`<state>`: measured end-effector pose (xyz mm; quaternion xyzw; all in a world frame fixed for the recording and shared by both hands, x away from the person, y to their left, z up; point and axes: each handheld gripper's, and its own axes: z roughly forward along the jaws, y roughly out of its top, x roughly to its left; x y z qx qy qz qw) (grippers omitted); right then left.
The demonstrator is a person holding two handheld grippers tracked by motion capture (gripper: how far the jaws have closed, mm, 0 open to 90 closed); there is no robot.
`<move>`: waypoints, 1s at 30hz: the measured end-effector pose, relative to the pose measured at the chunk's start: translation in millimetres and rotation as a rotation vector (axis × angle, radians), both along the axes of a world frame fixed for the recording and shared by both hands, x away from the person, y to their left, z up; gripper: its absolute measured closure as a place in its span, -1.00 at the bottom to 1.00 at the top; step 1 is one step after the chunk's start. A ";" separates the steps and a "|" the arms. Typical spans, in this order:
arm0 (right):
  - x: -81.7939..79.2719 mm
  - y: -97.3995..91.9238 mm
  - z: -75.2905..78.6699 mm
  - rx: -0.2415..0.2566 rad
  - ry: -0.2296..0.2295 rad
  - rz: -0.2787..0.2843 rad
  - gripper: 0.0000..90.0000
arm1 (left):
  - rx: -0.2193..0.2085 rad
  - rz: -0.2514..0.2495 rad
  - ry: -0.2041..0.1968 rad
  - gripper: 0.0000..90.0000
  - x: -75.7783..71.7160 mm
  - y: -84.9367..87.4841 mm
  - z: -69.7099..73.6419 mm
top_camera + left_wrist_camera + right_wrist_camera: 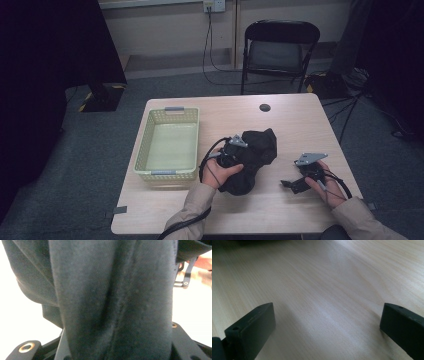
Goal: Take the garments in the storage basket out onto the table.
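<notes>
While the left gripper [235, 150] has its fingers pinched on a fold of the black cloth [255, 157], which lies bunched just right of the basket [167, 145], the cloth looks soft, light and limp; hold thick folds. The right gripper [295, 182], farther right, has fingers wide, empty.

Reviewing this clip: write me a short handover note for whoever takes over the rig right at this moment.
Left gripper: shut on the black garment; a fold of the cloth runs up between its jaws in the left gripper view.
Right gripper: jaws open, nothing between them, low over the bare table at the right.
Garment: bunched in a heap at the table's middle, right of the pale green basket.
Done: the cloth is gripped.
Left: probably moving it into the basket, which holds nothing yet; the right gripper is free to help.
</notes>
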<state>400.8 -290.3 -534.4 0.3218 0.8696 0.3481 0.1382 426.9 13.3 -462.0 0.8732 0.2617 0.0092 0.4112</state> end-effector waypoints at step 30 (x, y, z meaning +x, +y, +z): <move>0.0 0.0 0.0 0.000 0.000 0.000 -1.00 | 0.042 0.011 0.001 0.17 4.9 -17.0 -14.6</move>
